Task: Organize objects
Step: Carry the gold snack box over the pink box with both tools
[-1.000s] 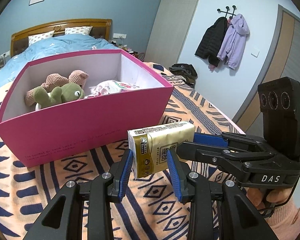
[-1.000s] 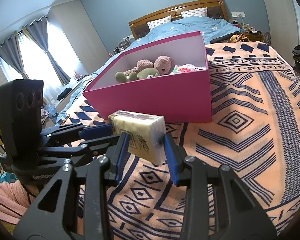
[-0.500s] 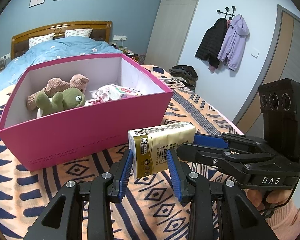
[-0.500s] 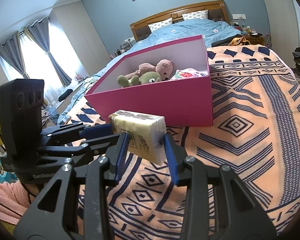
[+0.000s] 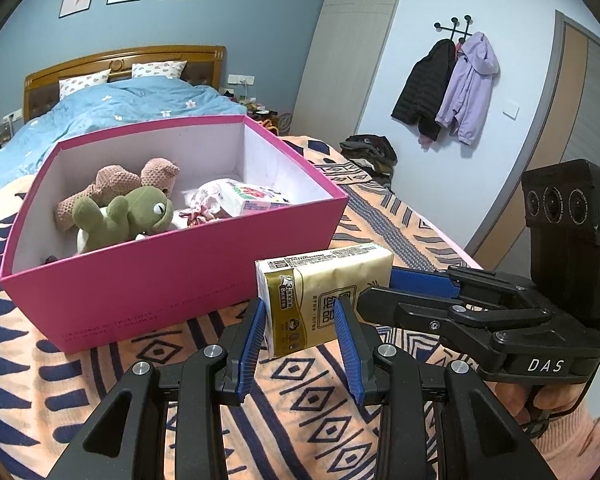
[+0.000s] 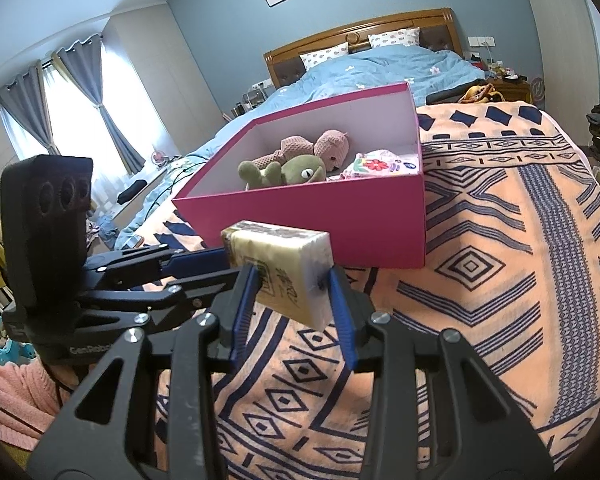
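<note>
The step in hand looks like carrying the soft yellow-and-gold plastic-wrapped tissue pack [image 5: 324,292] over the near wall of the open pink cardboard box [image 5: 172,280] and setting it down inside. To do that well, both hands should rise together and go forward at one pace, so the pack clears the rim instead of knocking the wall. The free floor at the box's near left looks the best landing spot, since a green plush frog [image 5: 128,216], a pink knitted plush toy [image 5: 136,176] and a floral tissue packet [image 5: 240,200] already fill the middle and right.

The left tool [image 5: 300,332] is closed narrow on one end of the pack, pads pressing its sides. The right tool [image 6: 296,300] clamps the other end (its wrapper dents slightly there). The pack hangs above the patterned orange blanket [image 6: 500,280], just before the box and not yet over it.
</note>
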`<control>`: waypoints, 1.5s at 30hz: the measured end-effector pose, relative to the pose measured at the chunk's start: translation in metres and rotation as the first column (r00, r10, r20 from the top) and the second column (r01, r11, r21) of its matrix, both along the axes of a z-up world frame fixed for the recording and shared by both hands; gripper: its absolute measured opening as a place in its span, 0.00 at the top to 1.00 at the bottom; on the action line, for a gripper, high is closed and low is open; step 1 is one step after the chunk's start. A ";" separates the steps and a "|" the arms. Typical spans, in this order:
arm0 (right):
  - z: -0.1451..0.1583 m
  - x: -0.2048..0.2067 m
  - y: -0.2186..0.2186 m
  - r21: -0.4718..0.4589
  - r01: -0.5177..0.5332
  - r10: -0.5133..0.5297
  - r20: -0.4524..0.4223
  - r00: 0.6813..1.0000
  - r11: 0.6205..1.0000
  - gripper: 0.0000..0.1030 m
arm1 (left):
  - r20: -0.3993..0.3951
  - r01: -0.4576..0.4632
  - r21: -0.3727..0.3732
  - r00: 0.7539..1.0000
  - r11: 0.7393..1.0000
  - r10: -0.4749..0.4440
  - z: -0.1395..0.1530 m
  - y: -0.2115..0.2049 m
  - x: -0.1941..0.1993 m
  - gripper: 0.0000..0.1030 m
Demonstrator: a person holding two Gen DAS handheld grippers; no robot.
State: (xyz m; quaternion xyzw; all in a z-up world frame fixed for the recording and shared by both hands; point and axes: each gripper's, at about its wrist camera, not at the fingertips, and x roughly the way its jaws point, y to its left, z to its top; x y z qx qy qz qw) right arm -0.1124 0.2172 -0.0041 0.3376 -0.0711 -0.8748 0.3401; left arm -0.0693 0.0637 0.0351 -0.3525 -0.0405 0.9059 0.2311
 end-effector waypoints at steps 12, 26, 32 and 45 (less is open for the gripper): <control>0.005 -0.004 0.001 -0.001 0.003 -0.003 -0.014 1.000 1.000 0.61 | -0.006 0.000 0.002 1.000 1.000 0.000 0.007 0.001 -0.006 0.66; 0.013 -0.012 -0.002 -0.009 -0.002 0.001 -0.033 0.999 1.000 0.61 | -0.016 -0.012 0.002 1.000 1.000 0.012 0.013 -0.002 -0.015 0.66; 0.016 -0.019 -0.006 -0.019 -0.011 0.010 -0.031 0.999 1.000 0.61 | -0.030 -0.026 -0.004 0.999 1.000 0.026 0.017 -0.005 -0.019 0.64; 0.027 -0.035 -0.013 -0.037 -0.017 0.015 -0.045 0.999 0.999 0.61 | -0.058 -0.049 -0.001 0.997 0.999 0.049 0.029 -0.013 -0.033 0.63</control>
